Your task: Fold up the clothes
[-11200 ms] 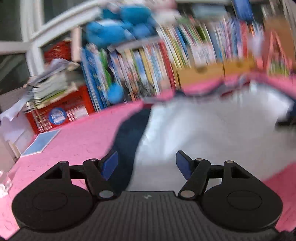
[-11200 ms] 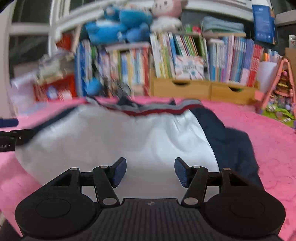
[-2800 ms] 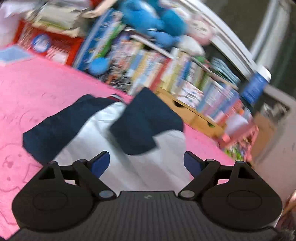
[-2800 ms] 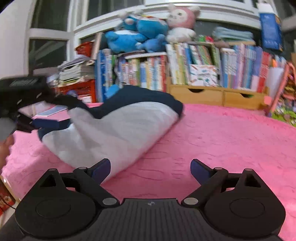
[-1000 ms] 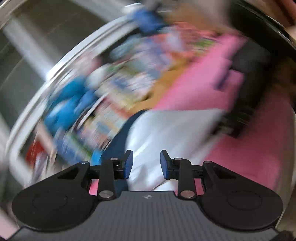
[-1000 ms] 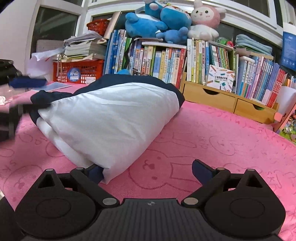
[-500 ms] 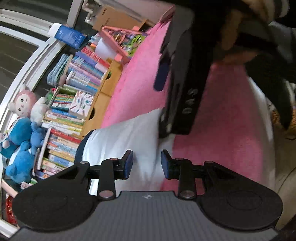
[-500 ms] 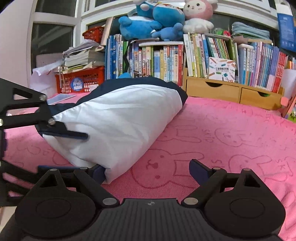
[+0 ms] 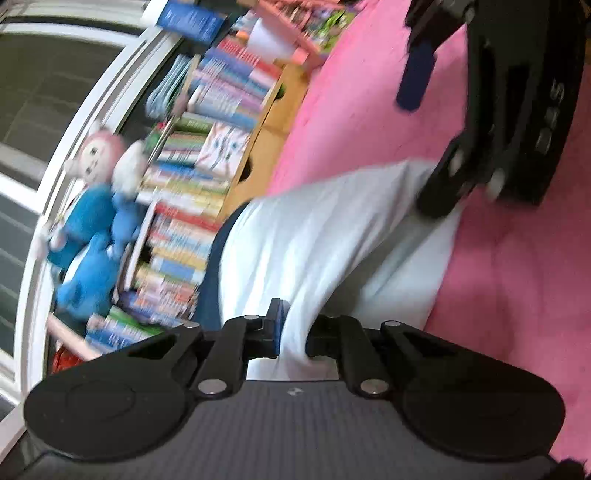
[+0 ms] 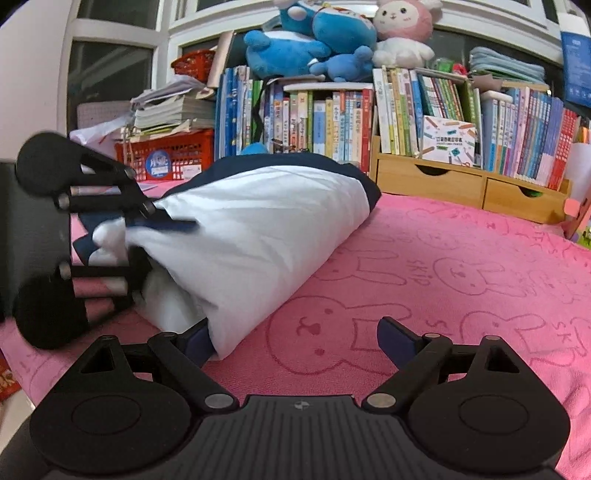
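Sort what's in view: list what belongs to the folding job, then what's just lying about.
Part of the job:
- white and navy shirt
- left gripper, closing on a bunch of its white cloth
- right gripper, open at the shirt's near corner

Just lying about:
- books
- plush toys
- red basket
- wooden drawers

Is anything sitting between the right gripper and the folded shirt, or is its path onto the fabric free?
Nothing visible blocks it. The right gripper is open, and the folded shirt lies against its left finger on the pink towel. The left gripper is closing on the shirt's other end, off to the side.
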{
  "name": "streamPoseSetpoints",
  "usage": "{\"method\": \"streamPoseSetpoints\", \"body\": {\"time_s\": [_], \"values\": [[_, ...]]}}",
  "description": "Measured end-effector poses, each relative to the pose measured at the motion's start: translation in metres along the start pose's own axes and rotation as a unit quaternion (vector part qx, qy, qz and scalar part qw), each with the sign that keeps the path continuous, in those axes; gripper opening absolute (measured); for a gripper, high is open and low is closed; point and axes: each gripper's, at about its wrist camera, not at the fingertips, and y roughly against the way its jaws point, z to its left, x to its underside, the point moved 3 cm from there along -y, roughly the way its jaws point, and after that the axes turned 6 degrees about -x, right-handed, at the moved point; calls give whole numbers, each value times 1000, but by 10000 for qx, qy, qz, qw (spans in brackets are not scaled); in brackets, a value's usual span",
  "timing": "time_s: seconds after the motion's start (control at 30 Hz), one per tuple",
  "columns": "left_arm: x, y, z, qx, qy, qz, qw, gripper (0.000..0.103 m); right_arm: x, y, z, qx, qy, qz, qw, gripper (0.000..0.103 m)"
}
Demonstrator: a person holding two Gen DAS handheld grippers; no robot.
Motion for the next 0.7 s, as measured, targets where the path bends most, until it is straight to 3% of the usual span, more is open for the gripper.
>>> {"method": "streamPoseSetpoints", "body": {"time_s": [0.17, 0.5, 0.6, 0.7], "values": [[42, 1, 7, -117, 101, 707, 9974, 10, 1, -1, 6, 72, 214, 10, 9997, 91], [79, 23, 7, -196, 790, 1382, 9871, 9, 2, -3, 3, 57, 69, 77, 9999, 92], [72, 32, 13, -360, 886, 1338, 9864, 9, 0, -4, 10, 112, 127, 93, 9998, 90], [56, 43, 19, -343, 861, 982, 9908, 13, -2, -8, 14, 36, 181, 113, 9998, 76]]}}
